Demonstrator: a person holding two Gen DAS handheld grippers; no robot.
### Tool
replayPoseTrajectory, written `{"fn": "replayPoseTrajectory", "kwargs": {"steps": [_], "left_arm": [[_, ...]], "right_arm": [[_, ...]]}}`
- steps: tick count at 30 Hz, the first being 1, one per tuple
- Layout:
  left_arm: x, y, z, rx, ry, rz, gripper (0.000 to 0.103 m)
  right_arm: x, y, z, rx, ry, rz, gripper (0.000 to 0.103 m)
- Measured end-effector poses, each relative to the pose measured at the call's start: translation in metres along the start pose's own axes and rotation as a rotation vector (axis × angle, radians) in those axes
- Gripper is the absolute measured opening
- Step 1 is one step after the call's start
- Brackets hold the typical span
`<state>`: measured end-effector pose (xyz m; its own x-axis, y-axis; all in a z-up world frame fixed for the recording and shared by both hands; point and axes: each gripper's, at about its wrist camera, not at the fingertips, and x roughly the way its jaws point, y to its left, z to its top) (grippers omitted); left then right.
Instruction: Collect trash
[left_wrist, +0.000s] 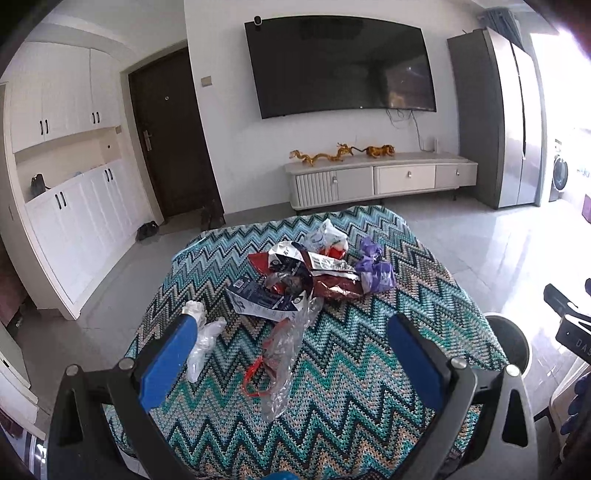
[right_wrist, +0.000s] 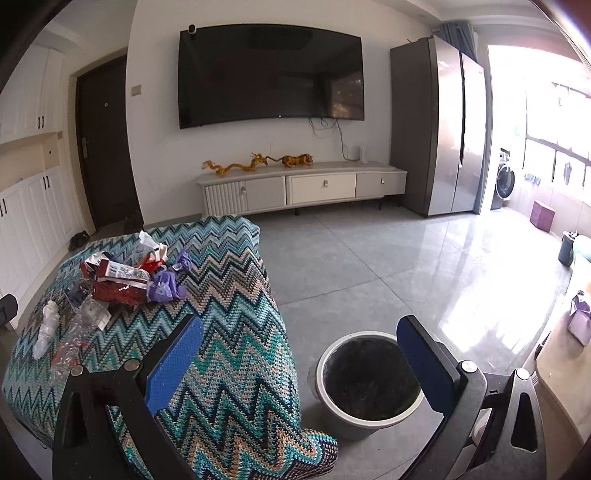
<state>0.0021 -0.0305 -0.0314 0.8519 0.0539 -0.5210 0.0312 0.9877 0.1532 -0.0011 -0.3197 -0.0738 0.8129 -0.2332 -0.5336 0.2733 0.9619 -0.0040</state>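
The trash (left_wrist: 306, 273) lies in a loose heap on the far half of a zigzag cloth (left_wrist: 351, 369) that covers a table: a red wrapper (left_wrist: 340, 286), a purple wrapper (left_wrist: 375, 271), a dark printed packet (left_wrist: 258, 295), and nearer, a clear bag (left_wrist: 282, 343) and a white wad (left_wrist: 201, 334). The left gripper (left_wrist: 291, 354) hangs level above the cloth's near part, aimed at the heap, its blue pads spread wide with nothing between them; the clear bag lies below that gap. The right gripper (right_wrist: 299, 373) is also wide open and empty, tilted down over the cloth's right edge. A bin (right_wrist: 369, 384) with a dark liner stands on the floor just beside the table, under the right finger.
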Motion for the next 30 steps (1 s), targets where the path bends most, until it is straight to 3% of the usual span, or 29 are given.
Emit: {"fn": "replayPoseTrajectory", "kwargs": {"steps": [30], "left_arm": [[0.051, -0.027, -0.003, 0.077, 0.111, -0.051, 0.103]], "right_arm": [[0.045, -0.001, -0.005, 0.005, 0.093, -0.025, 0.103]]}}
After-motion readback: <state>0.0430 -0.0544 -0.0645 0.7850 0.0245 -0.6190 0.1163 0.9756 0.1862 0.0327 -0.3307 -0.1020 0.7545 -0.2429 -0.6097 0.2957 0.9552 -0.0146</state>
